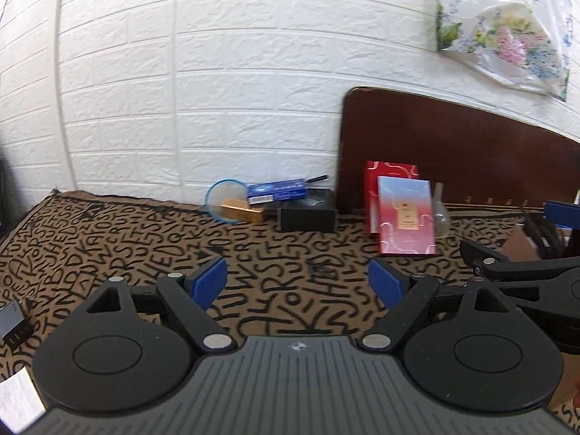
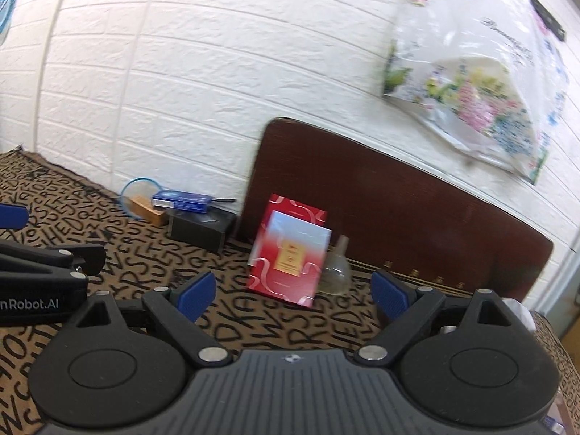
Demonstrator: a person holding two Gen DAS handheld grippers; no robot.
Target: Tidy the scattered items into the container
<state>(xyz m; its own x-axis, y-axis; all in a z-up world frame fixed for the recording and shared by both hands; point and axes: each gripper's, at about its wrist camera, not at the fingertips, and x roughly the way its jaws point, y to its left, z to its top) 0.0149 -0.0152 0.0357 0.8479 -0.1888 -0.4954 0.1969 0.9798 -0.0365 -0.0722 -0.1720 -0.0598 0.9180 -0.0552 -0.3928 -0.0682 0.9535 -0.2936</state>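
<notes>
My left gripper (image 1: 296, 282) is open and empty above the letter-patterned cloth (image 1: 119, 239). My right gripper (image 2: 294, 295) is open and empty too, just right of the left one; its body shows in the left wrist view (image 1: 522, 272). Against the wall lie a gold box (image 1: 242, 211), a blue box (image 1: 276, 190) and a black box (image 1: 307, 214). A red and blue box (image 1: 404, 215) leans at the dark board, with a clear glass bottle (image 1: 440, 214) beside it. They show in the right wrist view too: gold box (image 2: 146, 209), blue box (image 2: 183, 200), black box (image 2: 201, 231), red box (image 2: 291, 257), bottle (image 2: 337, 268).
A dark wooden board (image 1: 453, 152) leans on the white brick wall. A floral plastic bag (image 1: 504, 25) hangs above it. A blue-rimmed round strainer (image 1: 224, 195) stands behind the gold box. A small grey item (image 1: 12, 320) lies at the left edge.
</notes>
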